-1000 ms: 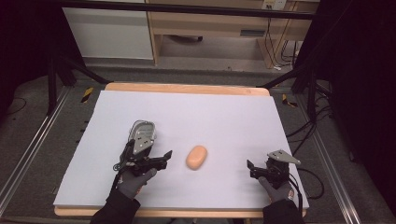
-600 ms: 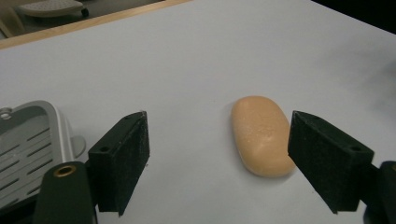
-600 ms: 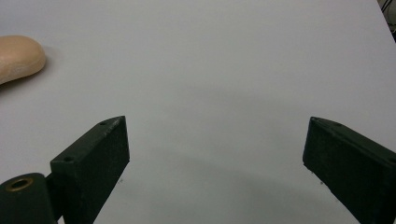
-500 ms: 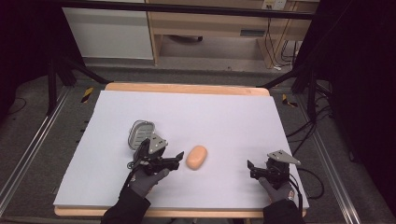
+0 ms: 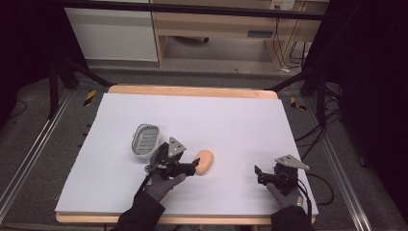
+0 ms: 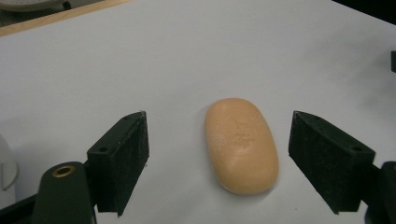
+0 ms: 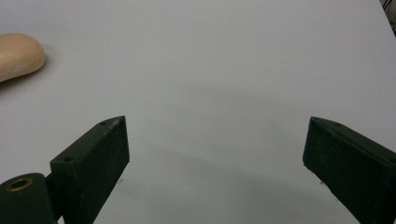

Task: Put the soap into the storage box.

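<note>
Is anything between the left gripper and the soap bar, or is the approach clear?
Nothing visible blocks it. In the left gripper view the soap bar lies flat on the white sheet between the wide-open jaws, with bare sheet on both sides. The soap dish sits behind the left gripper, off the approach.

White-covered table; orange soap and grey dish on it.

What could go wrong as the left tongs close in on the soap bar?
The soap bar lies off-centre between the open left tongs, nearer one jaw, so closing may push or spin it. Its rounded, smooth shape could squirt out of the pads. The soap dish sits close behind the hand.
</note>
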Demonstrator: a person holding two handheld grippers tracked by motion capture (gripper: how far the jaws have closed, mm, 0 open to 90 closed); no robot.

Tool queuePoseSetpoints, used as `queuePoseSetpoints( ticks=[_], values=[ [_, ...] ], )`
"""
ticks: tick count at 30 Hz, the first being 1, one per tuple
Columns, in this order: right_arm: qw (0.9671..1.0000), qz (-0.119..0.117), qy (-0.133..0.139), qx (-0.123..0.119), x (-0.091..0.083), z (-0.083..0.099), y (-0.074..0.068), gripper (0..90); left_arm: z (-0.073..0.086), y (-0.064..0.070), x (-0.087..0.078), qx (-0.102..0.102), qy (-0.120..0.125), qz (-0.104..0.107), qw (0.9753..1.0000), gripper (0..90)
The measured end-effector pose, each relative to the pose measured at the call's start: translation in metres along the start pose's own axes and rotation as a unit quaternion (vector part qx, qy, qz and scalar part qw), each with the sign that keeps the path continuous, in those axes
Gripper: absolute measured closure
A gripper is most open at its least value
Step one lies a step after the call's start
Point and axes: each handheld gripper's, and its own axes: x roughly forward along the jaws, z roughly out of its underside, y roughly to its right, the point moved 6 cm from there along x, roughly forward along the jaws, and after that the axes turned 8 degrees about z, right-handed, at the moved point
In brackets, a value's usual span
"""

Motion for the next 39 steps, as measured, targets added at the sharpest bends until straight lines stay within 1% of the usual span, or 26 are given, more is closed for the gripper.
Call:
queuePoseSetpoints(
  ticks=[3,4,8,10,13,14,16,21,22,24,26,30,34,37,39],
  values=[
    [1.0000,-0.002,-0.002,0.005,-0.001,0.000,-0.001,7.4,0.000,0.001,0.003,-0.001,-0.002,0.001,1.0000,19.3],
    [1.0000,-0.003,-0.001,0.006,-0.001,0.000,-0.001,7.3,0.000,0.002,0.006,-0.002,-0.003,0.003,1.0000,19.2],
    [1.0000,-0.002,-0.001,0.001,0.000,0.000,0.000,7.3,0.001,0.003,0.012,-0.011,-0.002,0.005,0.9999,18.8],
    [1.0000,-0.001,0.000,0.003,0.000,0.000,0.000,7.3,0.002,0.004,0.017,-0.010,-0.010,0.006,0.9999,18.5],
    [1.0000,-0.001,0.000,0.003,0.000,0.000,0.000,7.3,0.003,0.004,0.021,-0.013,-0.011,0.007,0.9998,18.4],
    [1.0000,-0.002,-0.001,0.003,0.000,0.000,0.000,7.3,0.003,0.004,0.022,-0.011,-0.015,0.008,0.9998,18.4],
    [1.0000,-0.002,-0.003,0.002,0.000,0.000,0.000,7.3,0.005,0.005,0.027,-0.013,-0.020,0.009,0.9997,18.3],
    [1.0000,-0.002,-0.003,0.002,0.000,0.000,0.000,7.3,0.006,0.006,0.032,-0.014,-0.027,0.011,0.9995,18.0],
    [1.0000,-0.002,-0.004,0.004,0.000,0.001,0.000,7.3,0.005,0.008,0.035,-0.017,-0.025,0.011,0.9995,17.8],
    [1.0000,-0.002,-0.004,0.004,0.000,0.001,0.000,7.3,0.005,0.008,0.036,-0.017,-0.026,0.012,0.9994,17.7],
    [1.0000,-0.003,-0.005,0.004,0.000,0.001,0.000,7.3,0.005,0.009,0.039,-0.014,-0.034,0.012,0.9992,17.0],
    [1.0000,-0.002,-0.005,0.004,0.000,0.001,0.000,7.3,0.005,0.010,0.045,-0.013,-0.042,0.010,0.9990,16.2],
    [1.0000,-0.002,-0.006,0.004,0.001,0.001,0.000,7.3,0.006,0.013,0.049,-0.013,-0.044,0.011,0.9989,15.9],
    [1.0000,-0.003,-0.007,0.004,0.001,0.001,0.000,7.3,0.007,0.013,0.053,-0.008,-0.054,0.011,0.9984,15.8],
    [1.0000,-0.003,-0.008,0.005,0.001,0.001,0.000,7.3,0.008,0.013,0.057,-0.012,-0.059,0.011,0.9982,15.8]
  ],
)
